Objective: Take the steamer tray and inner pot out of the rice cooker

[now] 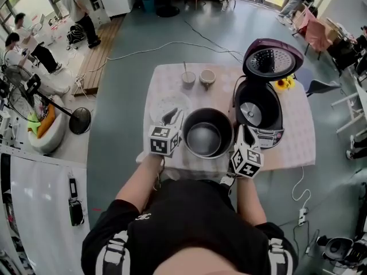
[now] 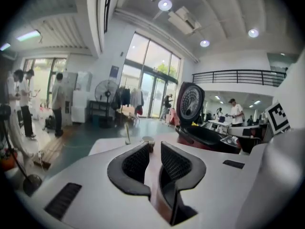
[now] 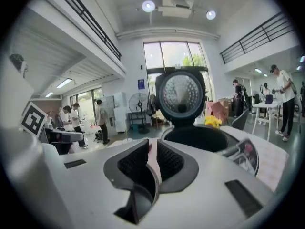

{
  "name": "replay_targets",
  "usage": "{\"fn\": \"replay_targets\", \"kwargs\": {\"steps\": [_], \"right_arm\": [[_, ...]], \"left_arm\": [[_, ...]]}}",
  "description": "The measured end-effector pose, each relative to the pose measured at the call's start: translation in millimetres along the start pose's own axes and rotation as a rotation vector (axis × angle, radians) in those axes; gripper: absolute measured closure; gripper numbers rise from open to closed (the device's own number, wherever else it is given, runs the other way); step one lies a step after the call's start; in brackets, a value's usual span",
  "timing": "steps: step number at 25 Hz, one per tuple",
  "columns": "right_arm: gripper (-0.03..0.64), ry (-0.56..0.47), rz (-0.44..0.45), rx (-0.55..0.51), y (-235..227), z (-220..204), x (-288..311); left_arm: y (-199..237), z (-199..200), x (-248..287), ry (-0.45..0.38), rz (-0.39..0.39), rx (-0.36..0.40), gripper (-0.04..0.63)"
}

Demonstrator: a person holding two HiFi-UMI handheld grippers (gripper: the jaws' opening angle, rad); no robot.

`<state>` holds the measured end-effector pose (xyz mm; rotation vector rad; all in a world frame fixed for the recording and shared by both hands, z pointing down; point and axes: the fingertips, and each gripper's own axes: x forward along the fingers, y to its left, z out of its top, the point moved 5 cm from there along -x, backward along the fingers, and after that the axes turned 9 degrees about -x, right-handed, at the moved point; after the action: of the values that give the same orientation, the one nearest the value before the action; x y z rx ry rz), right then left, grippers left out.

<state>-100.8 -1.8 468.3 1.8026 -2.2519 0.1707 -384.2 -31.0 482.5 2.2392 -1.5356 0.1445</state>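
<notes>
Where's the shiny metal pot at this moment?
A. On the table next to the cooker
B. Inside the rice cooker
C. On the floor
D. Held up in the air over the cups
A: the inner pot stands on the table, just left of the open rice cooker, whose well shows only its bare bottom plate.

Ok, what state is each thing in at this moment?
rice cooker: lid up, no pot inside
inner pot: out, upright on the table
steamer tray: out, lying on the table
cups: upright
left gripper: jaws slightly apart, empty
right gripper: jaws together, empty
</notes>
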Motion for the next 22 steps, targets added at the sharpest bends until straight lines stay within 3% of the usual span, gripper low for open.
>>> {"fn": "replay_targets", "kwargs": {"steps": [2, 6, 9, 11, 15, 22], "right_arm": [[0.581, -0.116, 0.001, -0.040, 0, 38, -4], [0.583, -0.329, 0.031, -0.102, 10, 108, -18], [0.583, -0.467, 0.054, -0.120, 23, 149, -30], [0.618, -0.534, 0.086, -0.116, 36, 167, -37], [0.620, -0.577, 0.181, -0.092, 62, 174, -44], [0.620, -0.534, 0.244, -0.084, 80, 162, -39]], "left_arm": [[-7, 31, -12, -0.092, 0.008, 0.043, 0.540], [-22, 84, -43, -0.251, 0.008, 0.047, 0.541], [-34, 110, -70, -0.329, 0.036, 0.090, 0.550], [-39, 118, -87, -0.354, 0.083, 0.130, 0.584], [-44, 117, -111, -0.374, 0.117, 0.168, 0.592], [-35, 114, -130, -0.391, 0.176, 0.157, 0.592]]}}
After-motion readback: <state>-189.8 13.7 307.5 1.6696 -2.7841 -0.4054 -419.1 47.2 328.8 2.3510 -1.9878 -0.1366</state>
